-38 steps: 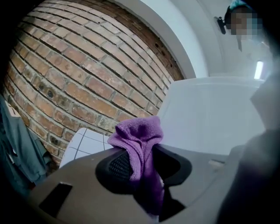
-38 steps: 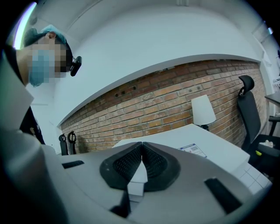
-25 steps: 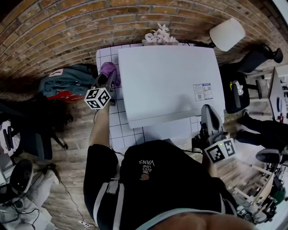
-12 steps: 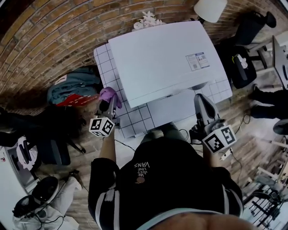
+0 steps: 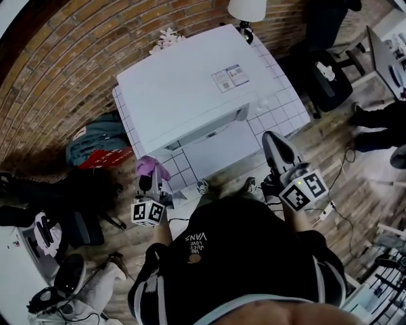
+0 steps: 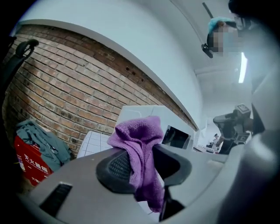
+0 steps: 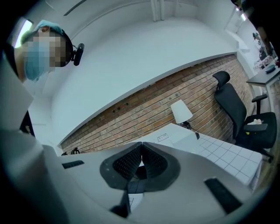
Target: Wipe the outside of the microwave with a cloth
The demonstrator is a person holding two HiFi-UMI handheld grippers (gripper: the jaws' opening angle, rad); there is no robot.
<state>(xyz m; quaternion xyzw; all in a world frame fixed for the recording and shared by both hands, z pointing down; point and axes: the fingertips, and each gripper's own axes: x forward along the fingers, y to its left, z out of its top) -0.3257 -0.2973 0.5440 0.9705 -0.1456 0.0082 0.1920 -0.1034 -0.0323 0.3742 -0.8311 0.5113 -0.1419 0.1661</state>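
Microwave (image 5: 190, 89) on white tiled table (image 5: 282, 105)

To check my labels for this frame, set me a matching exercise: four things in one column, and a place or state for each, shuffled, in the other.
1. purple cloth
2. right hand-held gripper
3. microwave
4. lamp

a. jaws together, nothing between
b. takes up most of the tiled table
c. by the brick wall, past the microwave's far corner
d. clamped in the left hand-held gripper

Pairs: 1-d, 2-a, 3-b, 4-c.
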